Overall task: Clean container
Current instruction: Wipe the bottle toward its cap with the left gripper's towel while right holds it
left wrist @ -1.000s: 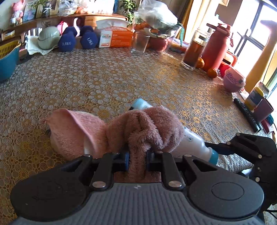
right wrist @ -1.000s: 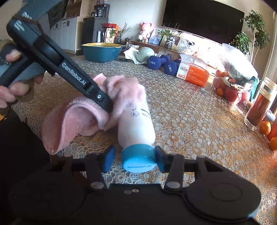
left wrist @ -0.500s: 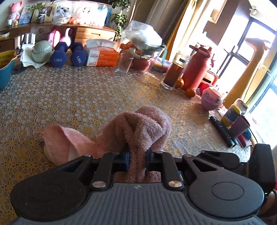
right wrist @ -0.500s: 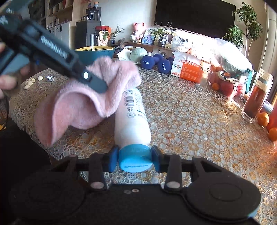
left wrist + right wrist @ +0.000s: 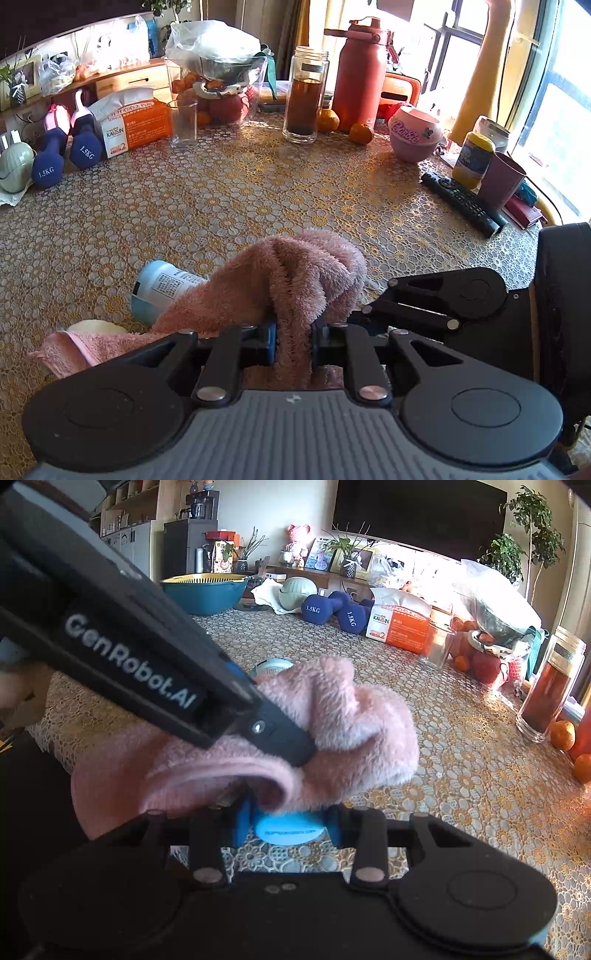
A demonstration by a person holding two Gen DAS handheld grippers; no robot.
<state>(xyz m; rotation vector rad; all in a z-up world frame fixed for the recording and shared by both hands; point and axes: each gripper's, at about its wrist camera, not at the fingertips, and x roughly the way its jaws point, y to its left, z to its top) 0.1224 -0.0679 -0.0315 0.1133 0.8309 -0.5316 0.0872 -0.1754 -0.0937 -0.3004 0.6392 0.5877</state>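
Pink towel [image 5: 295, 280] draped over the lying bottle [image 5: 162, 286].
Left gripper [image 5: 293, 341] pinches the towel; right gripper [image 5: 286, 829] seemingly clamps the bottle's blue cap [image 5: 290, 829].

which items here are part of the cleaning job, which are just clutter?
In play: pink towel, white bottle, left gripper, right gripper.
Clutter: dumbbells, tissue box, glass jar, remote.

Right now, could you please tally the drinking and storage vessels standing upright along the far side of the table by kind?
Red flask: 1
Glass jar of dark liquid: 1
Empty clear glass: 1
Maroon cup: 1
Total: 4
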